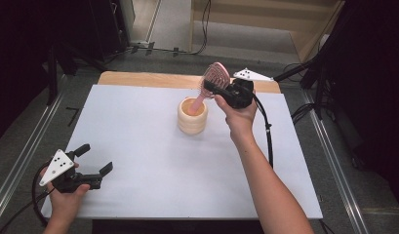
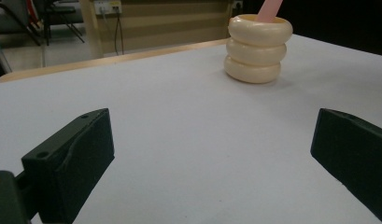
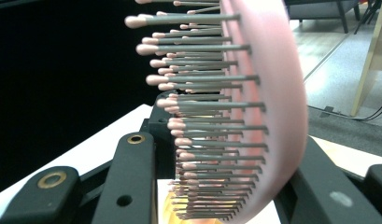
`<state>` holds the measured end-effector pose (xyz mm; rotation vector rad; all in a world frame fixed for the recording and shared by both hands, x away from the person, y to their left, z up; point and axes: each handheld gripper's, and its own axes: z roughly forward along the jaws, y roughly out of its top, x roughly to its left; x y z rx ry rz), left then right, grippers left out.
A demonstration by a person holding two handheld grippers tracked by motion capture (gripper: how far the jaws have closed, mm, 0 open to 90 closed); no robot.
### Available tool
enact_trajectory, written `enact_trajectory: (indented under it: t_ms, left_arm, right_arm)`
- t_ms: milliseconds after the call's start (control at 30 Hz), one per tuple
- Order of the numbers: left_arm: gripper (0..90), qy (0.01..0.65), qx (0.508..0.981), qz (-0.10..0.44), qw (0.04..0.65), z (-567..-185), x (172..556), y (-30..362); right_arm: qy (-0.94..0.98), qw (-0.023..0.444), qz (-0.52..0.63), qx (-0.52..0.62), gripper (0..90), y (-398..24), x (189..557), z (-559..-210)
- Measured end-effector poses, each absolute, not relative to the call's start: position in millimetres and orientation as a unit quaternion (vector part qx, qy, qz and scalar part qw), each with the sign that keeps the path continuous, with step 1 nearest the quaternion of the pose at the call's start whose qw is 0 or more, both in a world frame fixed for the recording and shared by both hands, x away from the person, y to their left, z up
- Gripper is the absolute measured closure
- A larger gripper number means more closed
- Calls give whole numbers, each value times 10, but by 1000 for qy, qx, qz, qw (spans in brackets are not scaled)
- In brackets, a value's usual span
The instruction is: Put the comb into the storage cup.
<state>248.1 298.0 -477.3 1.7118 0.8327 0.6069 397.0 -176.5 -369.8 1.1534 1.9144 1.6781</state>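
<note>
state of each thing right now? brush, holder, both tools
brush: tilted, handle end down in the holder, head clamped by the right tool
holder: upright on the table, brush handle inside
right tool: shut on the brush head
left tool: open, holding nothing, low over the table
</note>
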Motion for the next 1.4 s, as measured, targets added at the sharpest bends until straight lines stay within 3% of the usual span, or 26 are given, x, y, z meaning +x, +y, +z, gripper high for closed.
enact_trajectory:
  t_ms: [1400]
  left_arm:
    - [0, 349, 720, 258, 542, -4761, 2472, 2989]
  right_arm:
    - [703, 149, 560, 412, 610, -1467, 4090, -4033]
